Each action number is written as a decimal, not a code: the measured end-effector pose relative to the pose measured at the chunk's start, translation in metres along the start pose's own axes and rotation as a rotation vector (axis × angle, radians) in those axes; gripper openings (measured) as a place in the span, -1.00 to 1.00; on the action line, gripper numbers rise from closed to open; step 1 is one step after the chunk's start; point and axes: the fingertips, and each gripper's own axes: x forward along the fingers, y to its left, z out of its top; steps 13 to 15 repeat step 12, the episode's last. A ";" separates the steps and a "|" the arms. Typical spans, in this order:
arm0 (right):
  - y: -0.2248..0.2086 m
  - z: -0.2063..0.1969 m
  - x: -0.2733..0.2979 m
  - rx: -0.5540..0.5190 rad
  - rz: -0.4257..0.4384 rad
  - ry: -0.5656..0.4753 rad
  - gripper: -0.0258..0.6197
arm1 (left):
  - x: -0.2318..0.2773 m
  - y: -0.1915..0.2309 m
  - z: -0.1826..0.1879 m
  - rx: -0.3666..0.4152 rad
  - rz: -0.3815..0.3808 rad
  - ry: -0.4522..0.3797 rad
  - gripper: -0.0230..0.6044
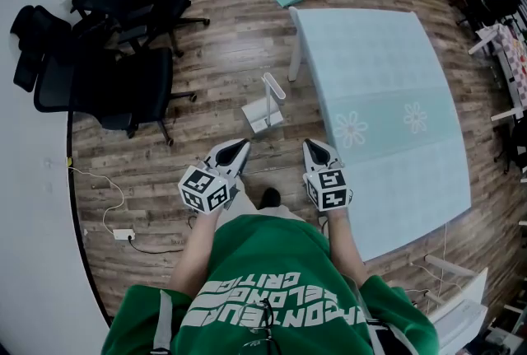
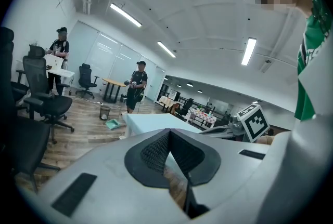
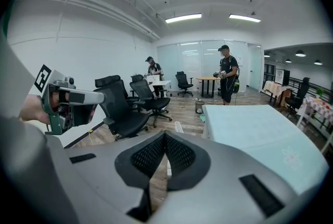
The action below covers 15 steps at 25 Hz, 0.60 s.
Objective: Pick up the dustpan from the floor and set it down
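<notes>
On wood floor (image 1: pixel 222 57), just beside table (image 1: pixel 370 81) leg: white dustpan (image 1: pixel 263 110), long handle upright, leaning slightly. Head view shows it whole; right tool view, handle only. Left tool (image 1: pixel 237 147), right tool (image 1: pixel 316 151): jaws together, empty.

Left claw (image 1: pixel 238 147) closed, empty; right claw (image 1: pixel 314 147) closed, empty; side by side

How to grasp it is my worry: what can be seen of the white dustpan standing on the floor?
The white dustpan looks like plastic, with a shallow pan at the base and a long loop handle rising from it. It stands upright on the wooden floor, just off the near leg of the pale green table and apart from it. Only the floor touches it.
</notes>
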 end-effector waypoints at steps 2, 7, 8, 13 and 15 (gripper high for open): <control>-0.001 -0.001 0.000 0.003 -0.002 0.001 -0.90 | 0.000 -0.001 0.000 0.002 -0.001 0.000 -0.92; -0.004 -0.003 -0.002 0.003 -0.005 0.000 -0.90 | 0.000 -0.003 -0.002 0.004 0.000 0.001 -0.92; -0.005 -0.003 -0.002 0.003 -0.005 0.000 -0.90 | 0.000 -0.003 -0.002 0.004 0.000 0.002 -0.92; -0.007 -0.004 -0.001 0.006 -0.008 -0.001 -0.90 | -0.001 -0.003 -0.004 0.007 -0.002 0.003 -0.92; -0.007 -0.004 -0.001 0.006 -0.008 -0.001 -0.90 | -0.001 -0.003 -0.004 0.007 -0.002 0.003 -0.92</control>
